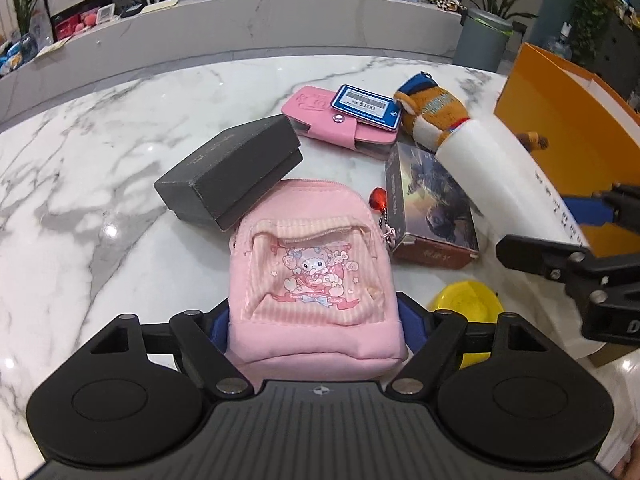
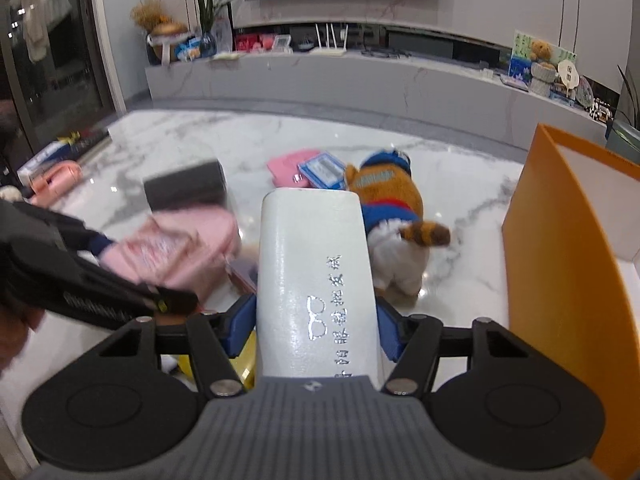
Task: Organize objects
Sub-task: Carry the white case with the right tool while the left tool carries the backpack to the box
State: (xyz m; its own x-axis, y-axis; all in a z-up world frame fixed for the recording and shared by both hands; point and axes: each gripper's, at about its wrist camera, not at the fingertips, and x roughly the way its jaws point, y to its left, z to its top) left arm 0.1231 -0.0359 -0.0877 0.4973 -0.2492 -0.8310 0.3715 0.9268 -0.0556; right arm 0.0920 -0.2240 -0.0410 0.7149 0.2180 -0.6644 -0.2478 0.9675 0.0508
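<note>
My left gripper [image 1: 314,320] is shut on a small pink backpack pouch [image 1: 308,272] with a cartoon print, held just above the marble table [image 1: 100,152]. The pouch also shows blurred in the right wrist view [image 2: 180,248]. My right gripper [image 2: 316,320] is shut on a long white glasses case [image 2: 316,280] with silver lettering. The case also shows in the left wrist view [image 1: 492,168], reaching over the plush toy. An open orange box [image 2: 560,260] stands at the right, and it also shows in the left wrist view [image 1: 560,92].
On the table lie a black box [image 1: 232,168], a pink card wallet [image 1: 324,116] with a blue card [image 1: 368,108], a brown plush toy [image 1: 432,112], a printed card box [image 1: 432,208], a red heart charm [image 1: 378,200] and a yellow object [image 1: 464,300].
</note>
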